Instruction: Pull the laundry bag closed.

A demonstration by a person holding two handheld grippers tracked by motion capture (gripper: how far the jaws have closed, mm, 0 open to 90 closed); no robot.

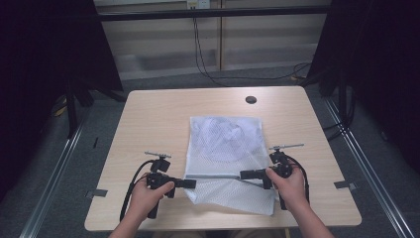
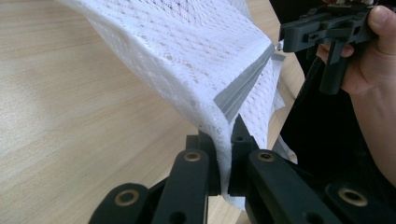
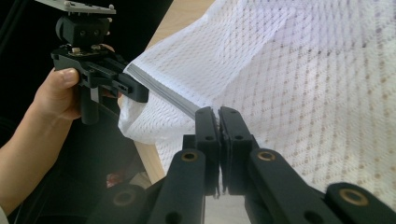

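Note:
A white mesh bag [image 1: 225, 144] lies on the wooden table [image 1: 153, 119], with a grey band [image 1: 213, 176] across its near part. My left gripper [image 1: 192, 183] is shut on the band's left end, and my right gripper [image 1: 242, 174] is shut on its right end. The band is stretched straight between them. In the left gripper view the jaws [image 2: 225, 135] pinch the mesh bag [image 2: 187, 51] and the grey band [image 2: 243, 88], with the right gripper [image 2: 282, 44] beyond. In the right gripper view the jaws [image 3: 218, 114] clamp the mesh bag [image 3: 303, 70], and the left gripper [image 3: 140, 95] holds the grey band [image 3: 163, 91].
A pale rounded shape [image 1: 225, 131] shows through the mesh. A dark round hole [image 1: 251, 99] sits near the table's far edge. Tape tabs [image 1: 98, 193] mark the side edges. Cables [image 1: 203, 64] run over the floor behind, between black curtains.

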